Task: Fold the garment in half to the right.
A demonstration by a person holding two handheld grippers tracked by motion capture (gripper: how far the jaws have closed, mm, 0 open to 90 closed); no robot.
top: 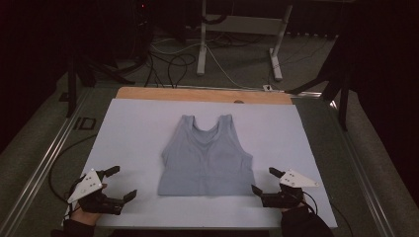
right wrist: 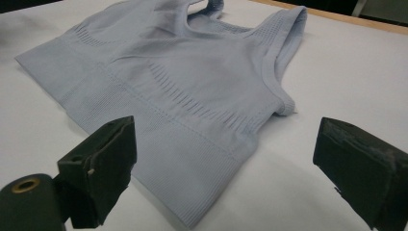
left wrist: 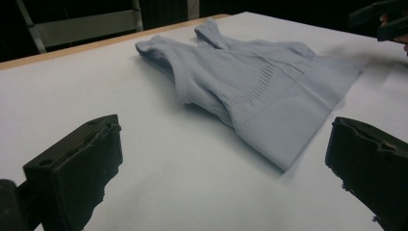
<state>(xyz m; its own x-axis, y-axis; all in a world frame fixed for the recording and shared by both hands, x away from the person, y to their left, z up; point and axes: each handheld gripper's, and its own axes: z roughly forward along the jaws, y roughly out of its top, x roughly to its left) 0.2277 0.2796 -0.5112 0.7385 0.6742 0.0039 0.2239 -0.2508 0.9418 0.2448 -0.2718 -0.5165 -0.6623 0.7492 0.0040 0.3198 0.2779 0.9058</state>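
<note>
A pale blue ribbed tank top (top: 206,157) lies flat on a white sheet (top: 128,133), straps toward the far edge, hem toward me. My left gripper (top: 124,182) rests on the sheet to the left of the hem, jaws wide open and empty. My right gripper (top: 267,180) sits just off the hem's right corner, also open with nothing held. The left gripper view has the tank top (left wrist: 250,91) ahead between its jaws, with the other gripper (left wrist: 380,19) at top right. In the right gripper view the hem corner (right wrist: 192,192) lies close between the jaws.
The sheet covers a wooden tabletop (top: 202,95) whose far edge shows. Metal rails (top: 44,163) run along both sides. Cables (top: 173,64) and a white desk frame (top: 202,44) stand on the floor beyond the table.
</note>
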